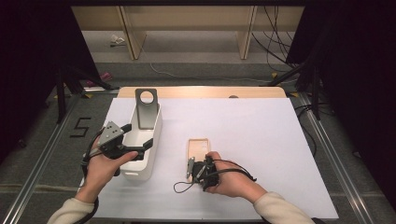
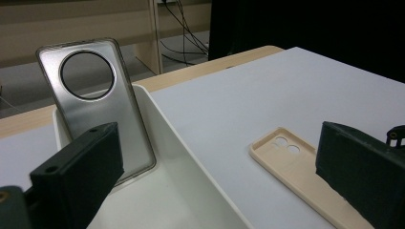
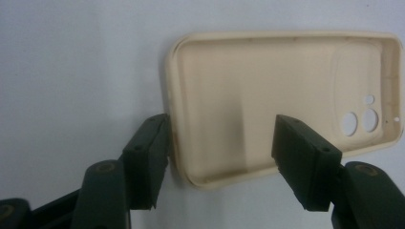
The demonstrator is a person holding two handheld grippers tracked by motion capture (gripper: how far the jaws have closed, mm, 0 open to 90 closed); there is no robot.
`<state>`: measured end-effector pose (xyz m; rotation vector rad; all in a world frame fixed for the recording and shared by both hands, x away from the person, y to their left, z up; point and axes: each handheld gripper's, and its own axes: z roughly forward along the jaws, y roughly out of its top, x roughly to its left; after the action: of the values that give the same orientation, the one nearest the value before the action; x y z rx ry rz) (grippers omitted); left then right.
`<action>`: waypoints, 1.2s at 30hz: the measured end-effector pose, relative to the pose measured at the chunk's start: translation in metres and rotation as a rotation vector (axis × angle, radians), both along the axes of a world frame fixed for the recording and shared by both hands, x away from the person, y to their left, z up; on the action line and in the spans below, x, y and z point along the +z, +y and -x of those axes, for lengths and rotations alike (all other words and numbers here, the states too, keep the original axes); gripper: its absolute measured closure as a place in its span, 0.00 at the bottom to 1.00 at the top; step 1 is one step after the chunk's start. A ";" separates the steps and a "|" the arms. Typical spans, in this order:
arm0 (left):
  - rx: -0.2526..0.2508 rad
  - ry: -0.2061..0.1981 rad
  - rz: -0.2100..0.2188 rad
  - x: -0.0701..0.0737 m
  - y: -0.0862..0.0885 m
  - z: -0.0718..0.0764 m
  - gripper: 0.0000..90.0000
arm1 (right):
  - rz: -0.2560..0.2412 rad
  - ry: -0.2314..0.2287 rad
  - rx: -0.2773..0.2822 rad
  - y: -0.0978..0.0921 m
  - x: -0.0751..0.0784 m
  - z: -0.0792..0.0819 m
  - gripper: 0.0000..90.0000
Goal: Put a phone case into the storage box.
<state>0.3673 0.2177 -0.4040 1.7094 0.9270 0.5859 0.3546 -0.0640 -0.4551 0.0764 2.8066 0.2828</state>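
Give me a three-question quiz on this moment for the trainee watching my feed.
1. True or false: the beige phone case lies open side up on the table.
2. What leans upright in the white bin? A) grey phone case B) a cup C) a book
3. Which gripper has its jaws at the beige case's end?

Key: 1 true. 2 A, the grey phone case. 3 the right gripper, open astride it; the left gripper is open by the bin.
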 end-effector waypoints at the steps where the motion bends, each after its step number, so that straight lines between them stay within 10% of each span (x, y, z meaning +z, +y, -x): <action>1: 0.000 0.000 0.001 0.000 0.000 0.000 0.02 | 0.008 -0.006 0.005 0.001 0.000 0.000 0.44; 36: -0.004 -0.003 0.001 0.000 -0.001 0.000 0.03 | 0.127 0.080 0.082 0.020 -0.004 0.005 0.77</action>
<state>0.3669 0.2171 -0.4036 1.7089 0.9215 0.5856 0.3492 -0.0441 -0.4586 -0.0576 2.9037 0.1223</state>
